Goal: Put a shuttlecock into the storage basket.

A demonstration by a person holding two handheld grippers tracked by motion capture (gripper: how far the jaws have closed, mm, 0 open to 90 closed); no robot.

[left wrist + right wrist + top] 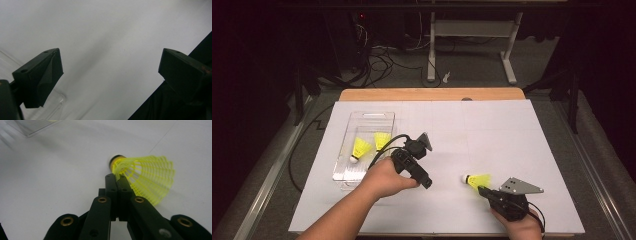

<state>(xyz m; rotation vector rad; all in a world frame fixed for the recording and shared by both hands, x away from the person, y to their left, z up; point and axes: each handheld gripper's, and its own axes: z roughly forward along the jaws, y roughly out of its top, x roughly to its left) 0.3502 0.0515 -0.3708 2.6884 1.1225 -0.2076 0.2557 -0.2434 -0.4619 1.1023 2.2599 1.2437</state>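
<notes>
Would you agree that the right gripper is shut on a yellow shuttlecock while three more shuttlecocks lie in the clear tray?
Not quite: the clear tray holds two shuttlecocks, not three, as the high view shows. The right gripper is indeed shut on the skirt of a yellow shuttlecock.

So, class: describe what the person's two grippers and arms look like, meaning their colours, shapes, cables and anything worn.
Both grippers are black. The left gripper has blocky, wedge-shaped jaw tips, a grey three-cornered plate on top and a black cable looping away from it. The right gripper has slim jaws on linked bars with brass-coloured rivets, a grey three-cornered plate with small holes and a black cable. The forearms are bare, with no sleeves.
</notes>
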